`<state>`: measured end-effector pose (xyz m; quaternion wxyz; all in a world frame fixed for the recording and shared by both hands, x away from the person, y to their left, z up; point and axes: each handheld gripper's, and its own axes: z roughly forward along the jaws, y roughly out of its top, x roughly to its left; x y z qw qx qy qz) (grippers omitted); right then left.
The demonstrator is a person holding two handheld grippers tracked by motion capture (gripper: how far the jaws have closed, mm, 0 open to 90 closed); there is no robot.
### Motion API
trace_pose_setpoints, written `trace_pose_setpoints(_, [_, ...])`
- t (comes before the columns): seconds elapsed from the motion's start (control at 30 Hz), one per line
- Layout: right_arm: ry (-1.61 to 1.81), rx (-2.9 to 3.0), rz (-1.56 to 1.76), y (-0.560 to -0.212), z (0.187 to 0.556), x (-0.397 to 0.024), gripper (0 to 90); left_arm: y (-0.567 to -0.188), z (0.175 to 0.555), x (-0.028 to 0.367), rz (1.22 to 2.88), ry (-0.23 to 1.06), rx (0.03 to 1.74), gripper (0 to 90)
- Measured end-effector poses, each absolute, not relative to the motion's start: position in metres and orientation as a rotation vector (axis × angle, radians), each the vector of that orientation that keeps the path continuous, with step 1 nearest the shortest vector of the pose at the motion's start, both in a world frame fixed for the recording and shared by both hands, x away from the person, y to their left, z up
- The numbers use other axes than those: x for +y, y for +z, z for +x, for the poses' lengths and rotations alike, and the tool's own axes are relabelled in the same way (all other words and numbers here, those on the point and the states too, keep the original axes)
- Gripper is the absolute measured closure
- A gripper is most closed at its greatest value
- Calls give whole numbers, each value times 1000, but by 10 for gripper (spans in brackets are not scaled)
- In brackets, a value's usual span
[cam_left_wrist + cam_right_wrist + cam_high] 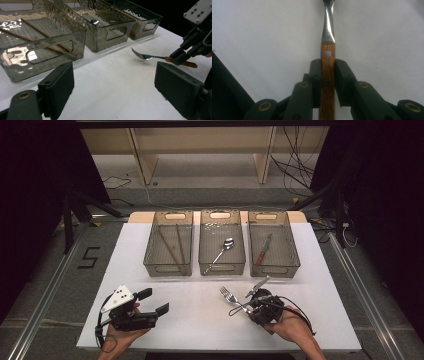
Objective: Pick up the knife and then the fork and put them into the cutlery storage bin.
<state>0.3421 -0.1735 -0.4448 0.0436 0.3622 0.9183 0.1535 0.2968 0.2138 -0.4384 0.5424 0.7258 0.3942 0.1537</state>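
Two grippers sit at the near edge of the white desk [200,320], each in a person's hand. On the left, the left gripper [150,301] lies low over the desk with its fingers [58,83] spread wide and nothing between them. On the right, the right gripper [248,306] has its fingers [315,80] pressed against both sides of the wooden handle of a fork [231,298]; the metal neck and tines stick out ahead of the fingers toward the middle of the desk, and from the left gripper view the tines appear raised a little off the surface. Farther back, three smoky clear bins stand side by side across the desk. In the left bin [168,265] lie two chopsticks [175,245], in the middle bin [221,266] a spoon [222,251], and in the right bin [275,267] a knife with a reddish handle [264,249]. Beyond the desk, cables trail over the floor
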Motion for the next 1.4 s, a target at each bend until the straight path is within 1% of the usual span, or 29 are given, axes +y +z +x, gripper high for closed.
trace_pose_setpoints(0.23, [624, 2734, 1106, -414, 355, -184, 774, -438, 297, 215, 1723, 365, 939, 157])
trace_pose_setpoints(0.43, [761, 2613, 1160, -386, 379, -195, 774, -438, 297, 215, 1722, 368, 937, 157])
trace_pose_setpoints(0.57, [804, 2555, 1191, -374, 393, -199, 773, -438, 297, 216, 1717, 366, 941, 157])
trace_pose_setpoints(1.07, [850, 2428, 1333, -352, 442, -219, 774, -438, 297, 215, 1714, 365, 944, 157])
trace_pose_setpoints(1.4, [851, 2353, 1454, -349, 473, -231, 774, -438, 297, 215, 1712, 364, 945, 157])
